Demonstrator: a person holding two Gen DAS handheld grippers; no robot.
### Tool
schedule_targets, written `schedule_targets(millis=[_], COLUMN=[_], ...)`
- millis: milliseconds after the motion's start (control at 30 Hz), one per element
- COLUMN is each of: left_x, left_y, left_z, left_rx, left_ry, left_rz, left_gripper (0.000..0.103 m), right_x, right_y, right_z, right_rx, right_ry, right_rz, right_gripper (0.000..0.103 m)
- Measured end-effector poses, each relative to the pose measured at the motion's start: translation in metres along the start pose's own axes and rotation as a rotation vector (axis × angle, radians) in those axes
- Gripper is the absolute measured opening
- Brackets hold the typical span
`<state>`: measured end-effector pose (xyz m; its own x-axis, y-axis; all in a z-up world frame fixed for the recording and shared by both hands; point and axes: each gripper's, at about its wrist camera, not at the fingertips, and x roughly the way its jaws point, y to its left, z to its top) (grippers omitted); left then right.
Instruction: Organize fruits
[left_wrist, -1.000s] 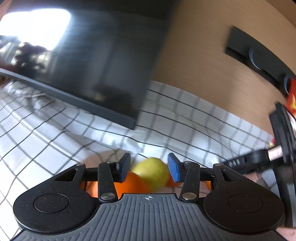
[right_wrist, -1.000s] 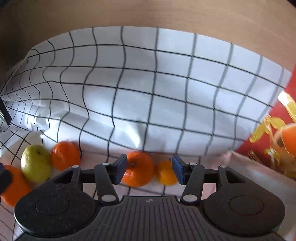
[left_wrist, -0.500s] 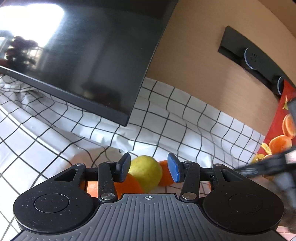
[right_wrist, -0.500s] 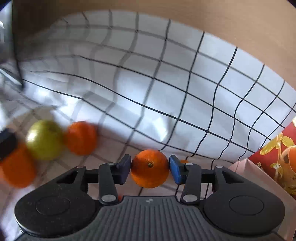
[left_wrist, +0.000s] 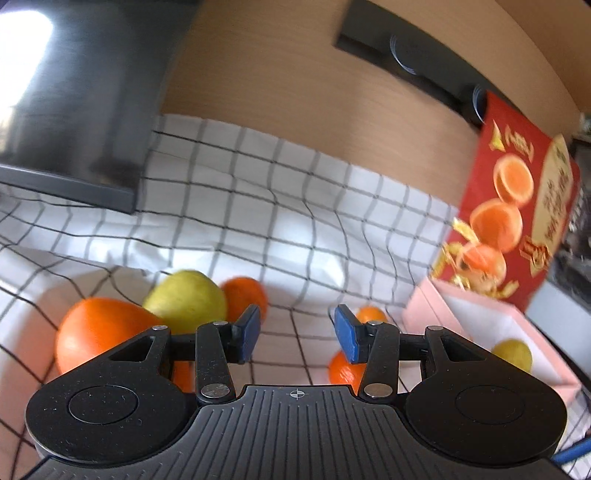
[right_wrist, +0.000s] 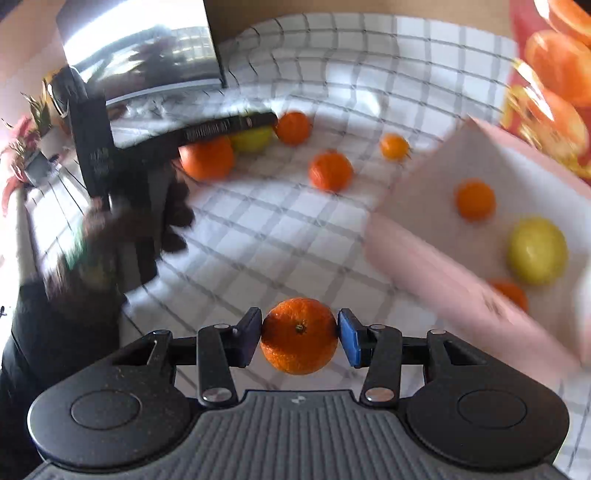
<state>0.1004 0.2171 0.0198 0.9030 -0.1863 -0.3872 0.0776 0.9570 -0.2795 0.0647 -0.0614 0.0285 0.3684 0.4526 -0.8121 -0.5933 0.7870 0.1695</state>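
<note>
My right gripper (right_wrist: 300, 336) is shut on a mandarin (right_wrist: 299, 336) and holds it above the checked cloth, left of the pink box (right_wrist: 436, 269). The box holds a yellow fruit (right_wrist: 537, 251) and two mandarins (right_wrist: 474, 199). My left gripper (left_wrist: 297, 334) is open and empty over the cloth. Left of it lie a big orange (left_wrist: 99, 332), a yellow-green apple (left_wrist: 186, 301) and a mandarin (left_wrist: 245, 295). Two small mandarins (left_wrist: 343, 371) lie near its right finger. The pink box (left_wrist: 428, 314) stands to its right with a yellow fruit (left_wrist: 513, 354) inside.
A dark monitor (left_wrist: 74, 99) stands at the back left on the checked cloth (left_wrist: 277, 206). A red carton printed with oranges (left_wrist: 517, 214) stands behind the pink box. A wooden wall (left_wrist: 295, 85) runs along the back. The left hand-held gripper (right_wrist: 207, 129) shows in the right wrist view.
My right gripper has lifted the mandarin high and swung right toward the pink box. My left gripper has turned right, off the apple, its jaws still open.
</note>
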Motion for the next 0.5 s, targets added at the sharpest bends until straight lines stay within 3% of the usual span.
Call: schedule_targets(millis=[133,233,367,433,500], left_x=[0.010,0.013,0.013,0.033,0.062], left_y=[-0.018,-0.036,-0.051,-0.069,-0.086], left_z=[-0.011,-0.018,-0.008,0.006,0.023], left_rx=[0.091,0.177,0.144,0.162,0.166], left_ry=[0.058,0.071,0.067,0.135,0.253], left_rz=[-0.014,-0.007,-0.083,-0.079,-0.070], left_gripper=[0.049,0.049,0.049,0.049,0.050], right_x=[0.002,0.000,-0.006,-0.009,-0.007], right_y=[-0.013,-0.024,-0.026,-0.032,-0.042], right_z=[-0.024,-0.034,-0.053,-0.061,-0.064], right_rx=[-0.011,-0.002,-0.065,-0.061,-0.028], right_ry=[-0.042,-0.112,-0.230,-0.277,-0.304], right_rz=[-0.122,-0.079,-0.049,-0.010,0.030], right_gripper=[0.045,0.046,0.058,0.061,0.061])
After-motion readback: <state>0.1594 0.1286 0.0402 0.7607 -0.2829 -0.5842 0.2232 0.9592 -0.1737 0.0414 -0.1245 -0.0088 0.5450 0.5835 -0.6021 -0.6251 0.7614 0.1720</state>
